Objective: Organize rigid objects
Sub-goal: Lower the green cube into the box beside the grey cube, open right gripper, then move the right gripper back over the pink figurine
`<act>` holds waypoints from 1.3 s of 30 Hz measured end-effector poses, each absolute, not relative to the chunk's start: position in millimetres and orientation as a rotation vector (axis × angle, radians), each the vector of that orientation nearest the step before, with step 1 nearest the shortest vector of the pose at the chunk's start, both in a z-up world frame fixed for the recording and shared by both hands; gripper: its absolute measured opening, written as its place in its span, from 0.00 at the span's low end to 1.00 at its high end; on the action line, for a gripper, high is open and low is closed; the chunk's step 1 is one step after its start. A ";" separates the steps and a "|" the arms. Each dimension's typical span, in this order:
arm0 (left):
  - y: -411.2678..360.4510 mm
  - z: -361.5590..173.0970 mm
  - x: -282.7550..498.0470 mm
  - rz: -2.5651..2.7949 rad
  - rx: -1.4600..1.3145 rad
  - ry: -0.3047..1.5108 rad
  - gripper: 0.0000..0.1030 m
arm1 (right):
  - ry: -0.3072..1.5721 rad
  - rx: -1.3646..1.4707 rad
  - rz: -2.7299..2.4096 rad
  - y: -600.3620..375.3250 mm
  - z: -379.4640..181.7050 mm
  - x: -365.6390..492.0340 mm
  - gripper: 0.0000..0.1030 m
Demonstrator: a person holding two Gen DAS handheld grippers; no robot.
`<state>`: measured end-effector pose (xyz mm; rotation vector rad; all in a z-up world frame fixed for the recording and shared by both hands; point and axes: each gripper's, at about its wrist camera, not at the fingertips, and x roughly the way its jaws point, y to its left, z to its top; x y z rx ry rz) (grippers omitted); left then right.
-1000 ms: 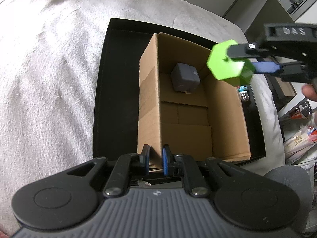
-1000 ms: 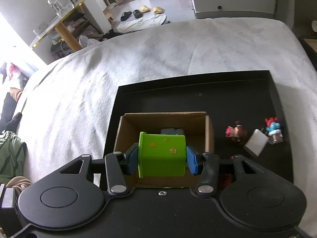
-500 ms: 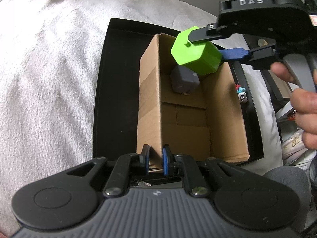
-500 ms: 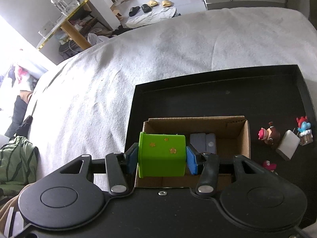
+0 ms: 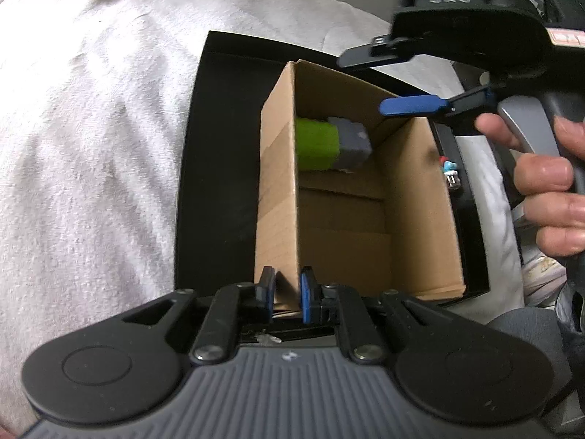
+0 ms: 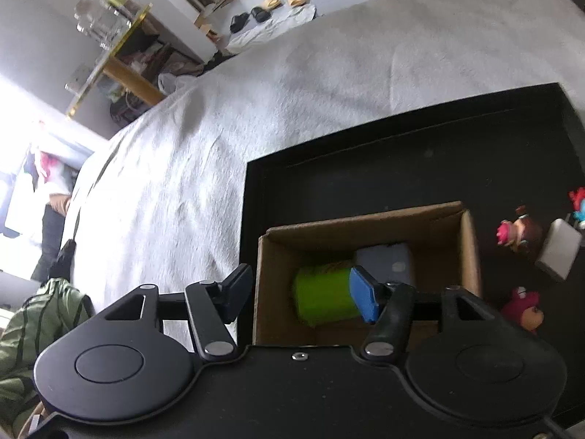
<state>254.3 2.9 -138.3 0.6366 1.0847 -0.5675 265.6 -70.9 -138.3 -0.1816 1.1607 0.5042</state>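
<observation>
The green block [image 5: 316, 144] is seen lying in the cardboard box [image 5: 420, 219], centre frame, below the right gripper [image 6: 303, 289] (jaws just spread, empty), while the box wall is pinched by the left gripper [image 5: 287, 292].

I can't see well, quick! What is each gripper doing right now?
Left gripper: shut on the cardboard box wall.
Right gripper: open, jaws just opening, green block below, inside the box.

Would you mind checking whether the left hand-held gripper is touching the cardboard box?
Touching. In the left wrist view, the left hand-held gripper is shut on the near wall of the cardboard box, one pad against each face.
</observation>
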 end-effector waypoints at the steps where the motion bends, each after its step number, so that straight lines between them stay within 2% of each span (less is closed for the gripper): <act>1: 2.5 -138.4 254.1 -0.568 0.637 1.084 0.12 | 1.155 -0.180 0.503 -74.2 -134.5 265.6 0.59; 7: 2.9 -137.7 259.7 -0.561 0.645 1.086 0.12 | 1.119 -0.180 0.474 -103.4 -106.4 264.1 0.64; 20: 2.3 -141.3 257.3 -0.547 0.665 1.078 0.12 | 1.091 -0.153 0.361 -174.0 -81.7 268.5 0.64; 29: 1.0 -139.5 255.2 -0.535 0.659 1.076 0.13 | 1.094 -0.145 0.332 -202.1 -81.2 269.1 0.64; 39: -1.7 -138.6 251.5 -0.523 0.691 1.051 0.13 | 1.127 -0.143 0.295 -221.6 -106.1 269.1 0.64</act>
